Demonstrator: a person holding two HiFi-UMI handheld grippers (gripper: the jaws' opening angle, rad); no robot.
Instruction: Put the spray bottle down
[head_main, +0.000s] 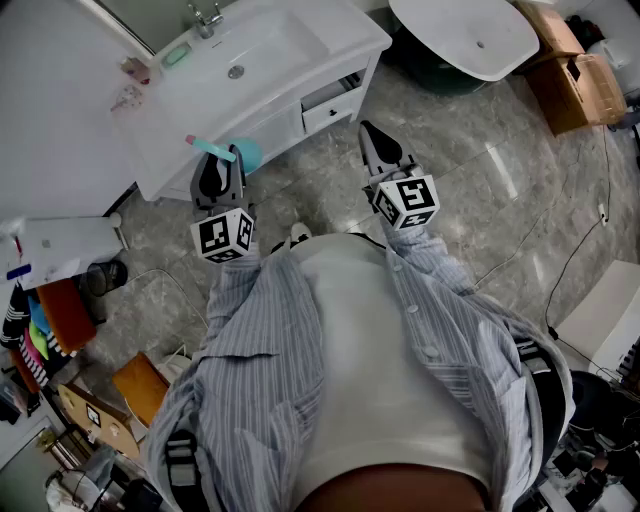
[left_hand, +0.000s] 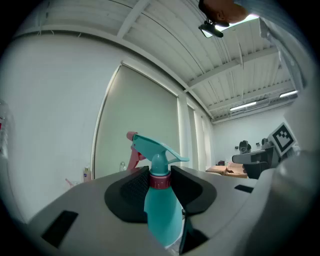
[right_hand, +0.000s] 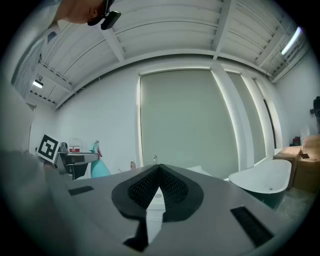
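A: Left gripper (left_hand: 160, 174). Clamped on the spray bottle (left_hand: 162, 212) at the red collar, one pad on either side of the neck. Teal body hanging below, trigger head above.

B: Right gripper (right_hand: 159, 172)?

A: Pressed shut, nothing between the pads. Held level, beside the left one and apart from it.

B: Location of the bottle?

A: In the air, in front of the sink cabinet (head_main: 280, 125), short of the counter (head_main: 345, 35) edge. Over hard floor (head_main: 480, 190). Not yet resting on anything.

B: Hazards?

A: Probably four.
1. Gripped only at the narrow neck, so likely to swing or tilt on a quick move.
2. Let go before the base meets a surface: drops to the floor, may crack or spill.
3. Set down at a slant or too near the counter edge: tips over, rolls off.
4. Trigger head or body knocked against the counter edge on the way in: twists in the pads, slips loose.

B: Anything on the counter to avoid?

A: Small items (head_main: 132, 72) at the far end, past the basin (head_main: 240, 55). Too small to name. Worth keeping clear of.
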